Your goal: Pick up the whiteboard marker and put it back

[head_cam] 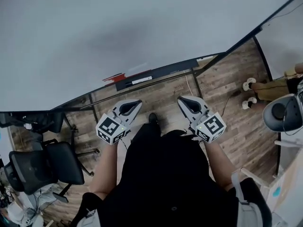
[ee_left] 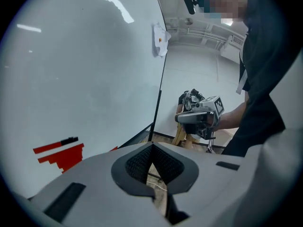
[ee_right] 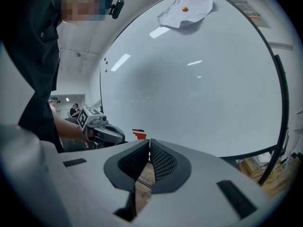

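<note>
- Step in hand: approach. I judge the pick-up has not begun, because neither gripper is at the marker.
- Task object: a slim white-barrelled whiteboard marker with dark ends [head_cam: 141, 80] lies lengthwise in the dark metal tray [head_cam: 165, 71] along the bottom edge of the large white whiteboard [head_cam: 118, 27].
- Just to the left of the marker sits a flat red object [head_cam: 115, 77]. I cannot tell what it is.
- Left gripper [head_cam: 132, 107]: the jaws are closed tip to tip with nothing between them. Only the wood-plank floor [head_cam: 161, 100] shows through the gap behind the tips.
- Right gripper [head_cam: 188, 104]: the jaws are likewise closed and empty.
- Position: both grippers are held in front of my body, on the near side of the tray and well apart from it. The marker lies beyond the left gripper, closer to it than to the right one.
- A crumpled white paper sheet [ee_right: 185, 8] hangs high on the board, and a black office chair [head_cam: 52, 162] stands at the near left. Neither affects the reach.
- Next move, as I judge it:
  - Select one gripper; the left has the shorter path.
  - Open its jaws wide before arrival.
  - Advance towards the tray and set the jaws across the barrel, not along it.
  - Keep clear of the red object and the tray lip.
  - Close on the middle of the barrel and lift straight out.
</note>
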The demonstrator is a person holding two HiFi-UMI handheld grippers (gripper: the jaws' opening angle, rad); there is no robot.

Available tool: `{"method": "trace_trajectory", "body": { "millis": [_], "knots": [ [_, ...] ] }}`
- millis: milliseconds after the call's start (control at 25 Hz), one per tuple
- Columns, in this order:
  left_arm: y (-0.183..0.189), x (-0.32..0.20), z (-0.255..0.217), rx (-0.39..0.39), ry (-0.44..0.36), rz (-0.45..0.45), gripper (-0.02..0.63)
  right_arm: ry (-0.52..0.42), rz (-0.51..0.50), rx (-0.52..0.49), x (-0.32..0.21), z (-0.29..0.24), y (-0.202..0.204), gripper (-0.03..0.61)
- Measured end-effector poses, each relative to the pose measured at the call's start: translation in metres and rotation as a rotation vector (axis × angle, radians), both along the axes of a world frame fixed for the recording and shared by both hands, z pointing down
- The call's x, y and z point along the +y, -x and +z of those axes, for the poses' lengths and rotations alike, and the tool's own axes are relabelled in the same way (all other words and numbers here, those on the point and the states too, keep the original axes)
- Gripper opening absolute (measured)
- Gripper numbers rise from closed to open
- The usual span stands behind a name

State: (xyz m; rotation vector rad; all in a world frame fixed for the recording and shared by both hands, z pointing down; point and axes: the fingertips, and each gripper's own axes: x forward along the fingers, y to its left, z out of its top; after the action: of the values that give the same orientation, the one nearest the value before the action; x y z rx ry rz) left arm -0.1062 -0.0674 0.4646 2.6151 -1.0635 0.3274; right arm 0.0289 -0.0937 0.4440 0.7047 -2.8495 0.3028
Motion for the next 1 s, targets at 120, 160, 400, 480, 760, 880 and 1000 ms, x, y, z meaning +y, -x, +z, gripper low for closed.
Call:
{"method": "trace_trajectory", "body": {
  "millis": [120,160,400,480,760,880,1000],
  "knots": [
    [0.010,-0.018,0.006,-0.079,-0.003,-0.013,0.011,0.005,-0.033,-0.015,-0.020,-0.004,0.014,0.020],
    [0.011,-0.021,0.010,-0.122,-0.005,-0.011,0.011,0.009,-0.042,-0.021,-0.025,-0.005,0.015,0.020],
    [0.006,-0.044,0.023,-0.355,-0.015,0.013,0.011,0.024,-0.065,-0.028,-0.060,0.000,0.008,0.020],
    [0.009,-0.053,0.030,-0.424,-0.004,0.006,0.011,0.025,-0.084,-0.035,-0.067,-0.002,0.004,0.021],
    [0.014,-0.075,0.052,-0.583,0.053,-0.009,0.013,0.059,-0.118,-0.033,-0.086,0.010,-0.015,0.021],
    [0.015,-0.083,0.060,-0.612,0.071,-0.005,0.041,0.063,-0.117,-0.042,-0.092,0.014,-0.017,0.020],
    [0.017,-0.088,0.068,-0.646,0.095,0.000,0.077,0.083,-0.116,-0.052,-0.092,0.018,-0.016,0.020]
  ]
}}
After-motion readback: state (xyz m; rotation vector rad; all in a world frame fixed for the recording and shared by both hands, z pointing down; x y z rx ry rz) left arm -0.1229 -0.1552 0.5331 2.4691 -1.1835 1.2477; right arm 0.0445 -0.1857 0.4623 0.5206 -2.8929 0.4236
